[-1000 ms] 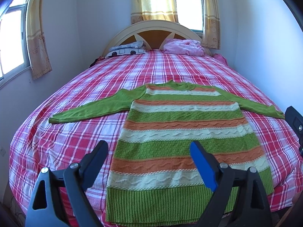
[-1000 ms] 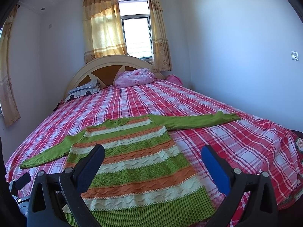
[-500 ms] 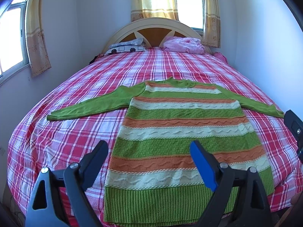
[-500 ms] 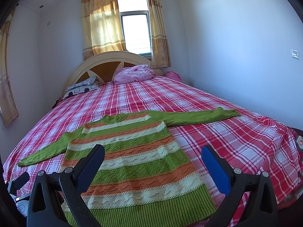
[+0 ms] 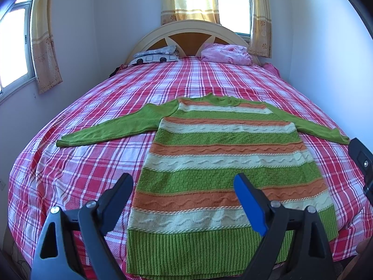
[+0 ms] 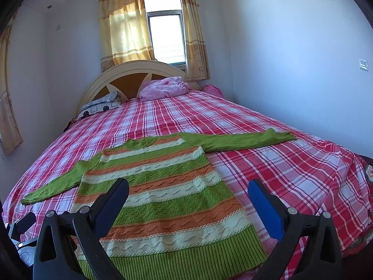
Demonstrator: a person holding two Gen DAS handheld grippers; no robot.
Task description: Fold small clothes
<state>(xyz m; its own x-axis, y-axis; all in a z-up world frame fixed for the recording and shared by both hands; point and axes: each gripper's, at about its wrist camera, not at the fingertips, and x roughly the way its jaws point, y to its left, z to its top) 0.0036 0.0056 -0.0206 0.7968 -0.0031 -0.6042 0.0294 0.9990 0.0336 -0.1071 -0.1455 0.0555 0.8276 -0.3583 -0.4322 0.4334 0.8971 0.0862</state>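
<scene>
A small knit sweater (image 5: 221, 163) with green, orange and cream stripes lies flat on the bed, face up, both green sleeves spread out to the sides. It also shows in the right wrist view (image 6: 158, 193). My left gripper (image 5: 184, 179) is open and empty, held above the hem end of the sweater. My right gripper (image 6: 188, 186) is open and empty, above the sweater's right lower side. Its left sleeve (image 5: 112, 130) reaches toward the bed's left edge; its right sleeve (image 6: 244, 141) stretches to the right.
The bed has a red, pink and white plaid sheet (image 5: 186, 81). A patterned pillow (image 5: 156, 54) and a pink bundle (image 5: 226, 51) lie at the headboard (image 5: 186, 37). Walls stand close on both sides. The other gripper shows at the right edge (image 5: 361, 158).
Both cameras have tilted down and drawn slightly closer to the sweater's hem. The sweater has not moved and both grippers stay open.
</scene>
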